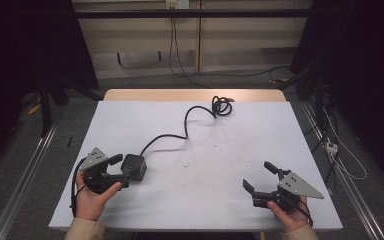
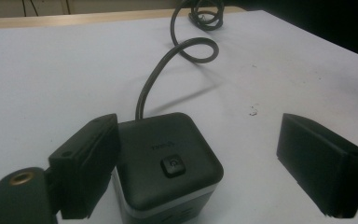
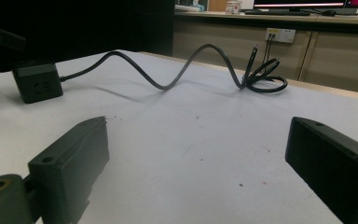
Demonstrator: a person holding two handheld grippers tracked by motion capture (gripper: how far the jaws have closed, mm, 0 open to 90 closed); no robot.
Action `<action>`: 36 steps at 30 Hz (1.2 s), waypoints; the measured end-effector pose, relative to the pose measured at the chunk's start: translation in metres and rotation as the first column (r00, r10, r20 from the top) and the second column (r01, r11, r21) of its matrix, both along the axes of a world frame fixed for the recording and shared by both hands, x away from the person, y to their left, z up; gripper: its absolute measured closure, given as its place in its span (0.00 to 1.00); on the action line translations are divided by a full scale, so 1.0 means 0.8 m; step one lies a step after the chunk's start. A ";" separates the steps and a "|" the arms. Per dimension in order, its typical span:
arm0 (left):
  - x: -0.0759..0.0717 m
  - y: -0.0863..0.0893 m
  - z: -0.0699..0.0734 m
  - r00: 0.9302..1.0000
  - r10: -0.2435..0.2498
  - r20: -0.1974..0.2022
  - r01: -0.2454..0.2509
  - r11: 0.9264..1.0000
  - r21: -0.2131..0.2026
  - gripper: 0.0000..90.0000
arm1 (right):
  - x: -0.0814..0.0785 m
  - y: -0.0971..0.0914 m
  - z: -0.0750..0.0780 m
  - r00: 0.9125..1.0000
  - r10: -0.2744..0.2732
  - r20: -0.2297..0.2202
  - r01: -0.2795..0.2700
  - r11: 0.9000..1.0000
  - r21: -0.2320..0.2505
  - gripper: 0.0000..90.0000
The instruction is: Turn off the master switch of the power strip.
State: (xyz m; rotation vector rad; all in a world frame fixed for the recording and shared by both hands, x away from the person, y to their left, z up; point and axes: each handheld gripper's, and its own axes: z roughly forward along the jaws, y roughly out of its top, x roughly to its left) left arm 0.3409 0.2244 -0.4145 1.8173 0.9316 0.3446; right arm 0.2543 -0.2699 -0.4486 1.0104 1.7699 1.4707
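Observation:
A black cube-shaped power socket [image 1: 134, 167] [image 2: 168, 161] [image 3: 36, 82] with a button on top sits on the white table at the left. Its black cable [image 1: 180, 134] [image 2: 168, 70] [image 3: 186, 70] snakes toward the far edge and ends in a coil [image 1: 222, 105] [image 3: 263, 74]. My left gripper [image 1: 116, 172] [image 2: 205, 168] is open, with the cube between its jaws and close against the left one. My right gripper [image 1: 260, 176] [image 3: 200, 172] is open over bare table near the front right, with nothing between its jaws.
The white table top [image 1: 240, 135] has a few small specks near the middle [image 1: 185, 164]. A wooden strip [image 1: 195, 95] runs along its far edge. Cables lie on the floor behind and at the right [image 1: 332, 147].

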 end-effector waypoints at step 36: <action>-0.001 0.021 -0.012 1.000 -0.008 -0.002 0.008 1.000 0.000 0.04 | 0.000 -0.001 0.000 1.000 0.002 0.001 -0.002 1.000 0.001 0.06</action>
